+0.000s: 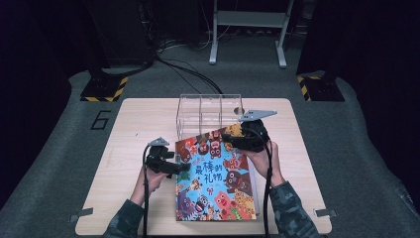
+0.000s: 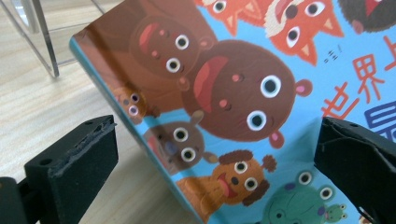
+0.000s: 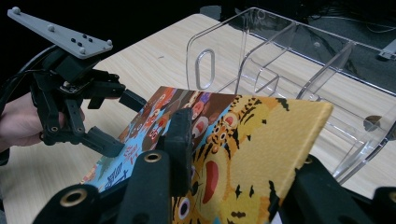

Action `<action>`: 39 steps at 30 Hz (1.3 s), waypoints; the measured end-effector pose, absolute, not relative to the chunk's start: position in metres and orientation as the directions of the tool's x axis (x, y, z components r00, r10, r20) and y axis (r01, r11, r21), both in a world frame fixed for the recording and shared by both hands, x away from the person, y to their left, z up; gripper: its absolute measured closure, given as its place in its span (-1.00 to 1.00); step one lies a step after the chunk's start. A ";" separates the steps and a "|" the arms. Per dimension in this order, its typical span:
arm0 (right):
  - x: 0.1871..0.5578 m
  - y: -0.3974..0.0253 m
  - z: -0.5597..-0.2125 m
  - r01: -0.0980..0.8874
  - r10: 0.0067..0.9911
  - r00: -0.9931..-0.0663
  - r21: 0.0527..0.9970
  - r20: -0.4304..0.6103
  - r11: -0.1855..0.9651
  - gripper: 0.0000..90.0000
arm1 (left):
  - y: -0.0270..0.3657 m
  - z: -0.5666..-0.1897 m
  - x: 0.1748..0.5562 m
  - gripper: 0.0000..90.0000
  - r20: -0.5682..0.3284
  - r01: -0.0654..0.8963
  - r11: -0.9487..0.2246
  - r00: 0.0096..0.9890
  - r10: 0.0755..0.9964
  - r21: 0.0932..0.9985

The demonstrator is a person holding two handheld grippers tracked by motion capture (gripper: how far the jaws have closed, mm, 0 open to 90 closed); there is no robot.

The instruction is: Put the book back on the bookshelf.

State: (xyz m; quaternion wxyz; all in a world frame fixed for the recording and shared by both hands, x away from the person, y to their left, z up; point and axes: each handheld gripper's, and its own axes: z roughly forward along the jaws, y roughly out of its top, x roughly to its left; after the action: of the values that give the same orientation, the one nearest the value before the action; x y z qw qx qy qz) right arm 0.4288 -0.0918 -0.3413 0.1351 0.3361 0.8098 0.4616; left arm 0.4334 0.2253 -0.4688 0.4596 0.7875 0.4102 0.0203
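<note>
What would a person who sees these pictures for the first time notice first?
The colourful picture book full of cartoon animals lies in the middle of the wooden table. The right gripper clamps its raised far corner, while the left gripper stands open at its left edge. Behind it stands a clear acrylic organizer.

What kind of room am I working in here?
Probably a lab or recording studio rather than a home: a small wooden table on grey carpet, dark drapes around it, hazard-taped stand bases, and cables across the floor behind.
</note>
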 end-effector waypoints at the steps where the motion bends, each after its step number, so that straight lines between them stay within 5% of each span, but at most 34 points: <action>1: 0.429 -0.092 -0.341 0.411 0.667 -0.741 0.840 0.082 0.353 0.46 | 0.224 -0.468 0.433 -1.00 -0.359 0.637 -0.226 0.652 0.668 0.737; 25: 0.429 -0.093 -0.343 0.400 0.653 -0.751 0.851 0.092 0.339 0.45 | 0.227 -0.467 0.438 -1.00 -0.372 0.634 -0.228 0.665 0.647 0.739; 39: 0.435 -0.106 -0.356 0.434 0.662 -0.734 0.855 0.153 0.284 0.43 | 0.232 -0.464 0.436 -0.74 -0.359 0.622 -0.210 0.659 0.661 0.755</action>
State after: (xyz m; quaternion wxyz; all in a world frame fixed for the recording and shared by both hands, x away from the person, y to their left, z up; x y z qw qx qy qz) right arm 0.4352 -0.1064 -0.3562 0.1164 0.3457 0.7927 0.4884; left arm 0.4361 0.2321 -0.4638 0.4743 0.7774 0.4126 0.0207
